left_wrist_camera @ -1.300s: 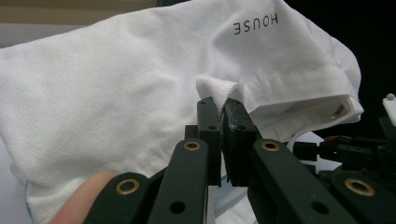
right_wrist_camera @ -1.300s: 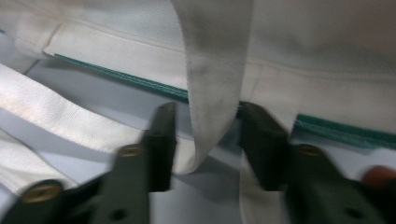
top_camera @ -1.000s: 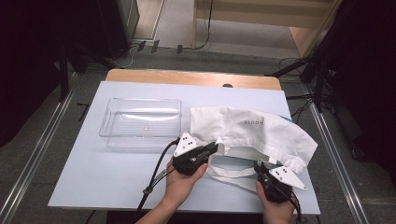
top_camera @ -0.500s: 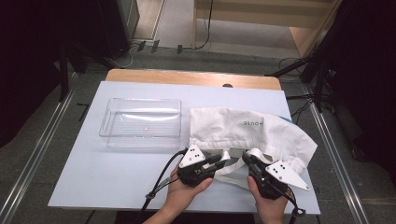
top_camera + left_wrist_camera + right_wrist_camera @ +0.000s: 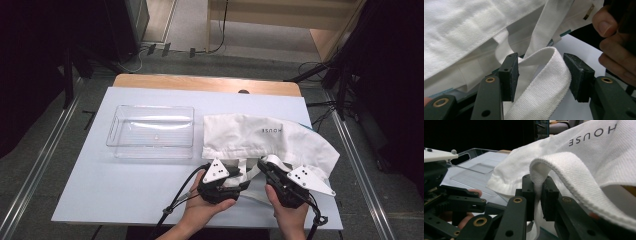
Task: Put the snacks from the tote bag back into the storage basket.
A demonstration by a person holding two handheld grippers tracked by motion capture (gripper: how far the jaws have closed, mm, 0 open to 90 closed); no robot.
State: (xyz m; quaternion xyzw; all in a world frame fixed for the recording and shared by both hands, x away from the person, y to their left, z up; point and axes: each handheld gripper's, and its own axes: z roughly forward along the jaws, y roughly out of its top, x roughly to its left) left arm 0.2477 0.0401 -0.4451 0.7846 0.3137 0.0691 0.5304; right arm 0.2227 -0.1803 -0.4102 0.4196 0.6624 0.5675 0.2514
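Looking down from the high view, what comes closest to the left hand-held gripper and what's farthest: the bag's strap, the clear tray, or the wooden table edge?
From the left hand-held gripper:
1. Bag strap, right at its jaws.
2. Clear tray, beyond it, to the left.
3. Wooden table edge, at the far side.

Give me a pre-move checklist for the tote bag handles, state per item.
1. Right tongs clamped on a bag handle: ok, strap is pinched between the pads.
2. Left tongs gripping the other handle: not ok, the jaws have just been opening; strap lies between them, pads not pressing.
3. White tote bag lying on the table: ok.
4. Clear plastic tray apart from the bag: ok, it sits to the bag's left with a gap.
5. Bag mouth open: cannot tell.
6. Anything inside the bag: cannot tell.
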